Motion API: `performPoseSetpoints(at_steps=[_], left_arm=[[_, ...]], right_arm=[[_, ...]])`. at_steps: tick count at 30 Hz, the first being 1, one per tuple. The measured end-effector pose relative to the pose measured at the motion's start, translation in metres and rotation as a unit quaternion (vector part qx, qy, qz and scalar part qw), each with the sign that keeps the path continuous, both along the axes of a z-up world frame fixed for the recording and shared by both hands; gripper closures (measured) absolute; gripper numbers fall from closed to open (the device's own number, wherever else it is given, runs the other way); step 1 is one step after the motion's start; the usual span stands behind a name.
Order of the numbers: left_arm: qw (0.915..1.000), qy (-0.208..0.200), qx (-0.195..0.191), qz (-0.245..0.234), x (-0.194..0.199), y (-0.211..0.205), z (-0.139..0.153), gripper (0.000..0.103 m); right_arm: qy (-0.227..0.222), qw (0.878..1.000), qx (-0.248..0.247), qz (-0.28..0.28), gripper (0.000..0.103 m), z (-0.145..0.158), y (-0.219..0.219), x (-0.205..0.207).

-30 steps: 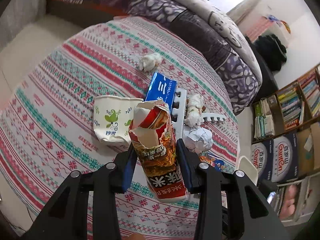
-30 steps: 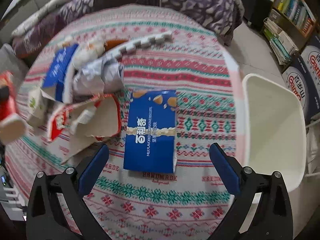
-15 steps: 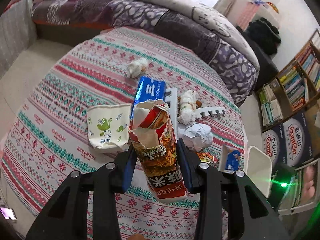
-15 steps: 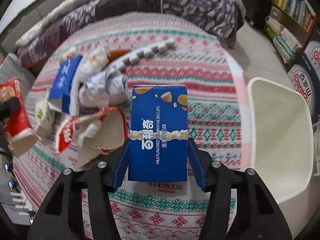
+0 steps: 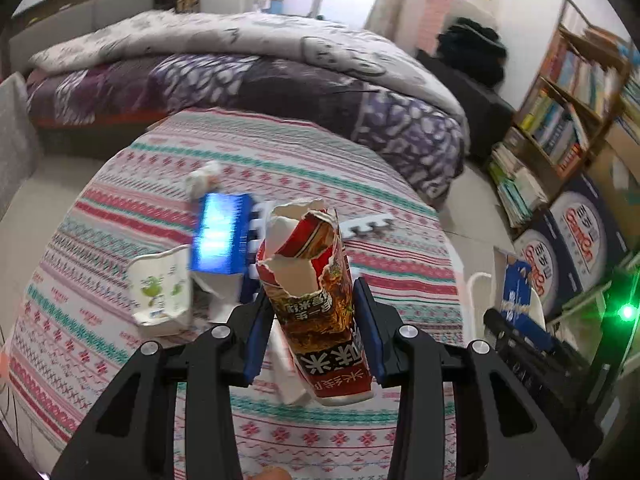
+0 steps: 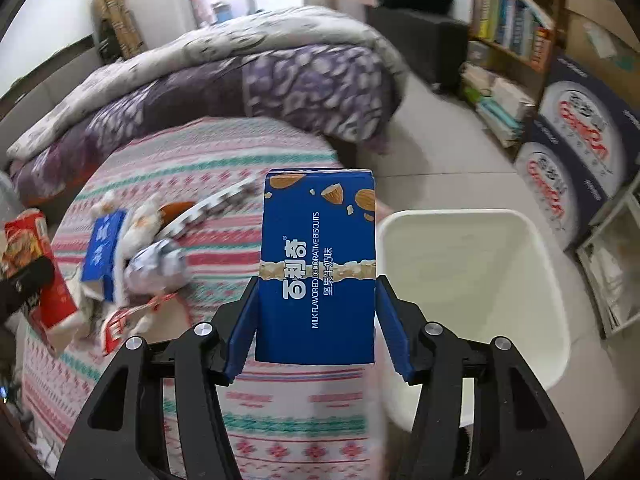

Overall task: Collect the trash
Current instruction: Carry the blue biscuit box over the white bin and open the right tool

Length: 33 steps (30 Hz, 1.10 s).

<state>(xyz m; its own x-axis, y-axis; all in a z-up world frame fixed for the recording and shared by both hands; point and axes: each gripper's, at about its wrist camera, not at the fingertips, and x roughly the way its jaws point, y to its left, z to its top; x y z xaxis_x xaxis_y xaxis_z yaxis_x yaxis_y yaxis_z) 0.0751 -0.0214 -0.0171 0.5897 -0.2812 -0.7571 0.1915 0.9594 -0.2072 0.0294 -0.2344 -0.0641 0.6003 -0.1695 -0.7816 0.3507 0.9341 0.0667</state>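
My left gripper [image 5: 312, 320] is shut on a torn red noodle carton [image 5: 316, 296], held above the round table with the patterned cloth [image 5: 280, 160]. My right gripper [image 6: 318, 312] is shut on a blue biscuit box [image 6: 318, 264], lifted off the cloth just left of the white bin [image 6: 472, 280]. That box [image 5: 516, 296] and the bin's rim [image 5: 474, 284] show at the right of the left wrist view. The noodle carton [image 6: 32, 264] appears at the left edge of the right wrist view.
On the cloth lie a white paper cup [image 5: 160, 288], a blue carton [image 5: 220, 236], crumpled paper [image 6: 156, 268], a tissue wad [image 5: 202, 178] and a white toothed strip [image 5: 368, 226]. A bed with a purple quilt [image 5: 280, 88] stands behind; bookshelves [image 6: 512, 20] and boxes [image 6: 576, 128] at right.
My right gripper closed on the biscuit box and lifted it off the cloth towards the bin. My left gripper rose with the noodle carton and its view tilted up.
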Motion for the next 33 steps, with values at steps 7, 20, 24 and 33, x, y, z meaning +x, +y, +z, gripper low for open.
performPoseSetpoints(at_steps=[7, 20, 24, 33], left_arm=[[0.9982, -0.015, 0.004, -0.057, -0.014, -0.047, 0.001, 0.063], [0.9891, 0.012, -0.018, -0.146, -0.028, -0.136, -0.006, 0.063], [0.986, 0.016, -0.007, -0.166, -0.031, -0.164, -0.011, 0.063], [0.9788, 0.037, -0.018, -0.201, -0.035, -0.213, -0.015, 0.056]], right_arm=[[-0.003, 0.997, -0.029, -0.076, 0.049, 0.005, -0.044, -0.019], [-0.011, 0.978, 0.01, -0.209, 0.031, 0.017, -0.128, -0.059], [-0.031, 0.97, 0.028, -0.239, 0.023, 0.024, -0.15, -0.075], [-0.059, 0.956, 0.083, -0.277, 0.018, 0.031, -0.181, -0.093]])
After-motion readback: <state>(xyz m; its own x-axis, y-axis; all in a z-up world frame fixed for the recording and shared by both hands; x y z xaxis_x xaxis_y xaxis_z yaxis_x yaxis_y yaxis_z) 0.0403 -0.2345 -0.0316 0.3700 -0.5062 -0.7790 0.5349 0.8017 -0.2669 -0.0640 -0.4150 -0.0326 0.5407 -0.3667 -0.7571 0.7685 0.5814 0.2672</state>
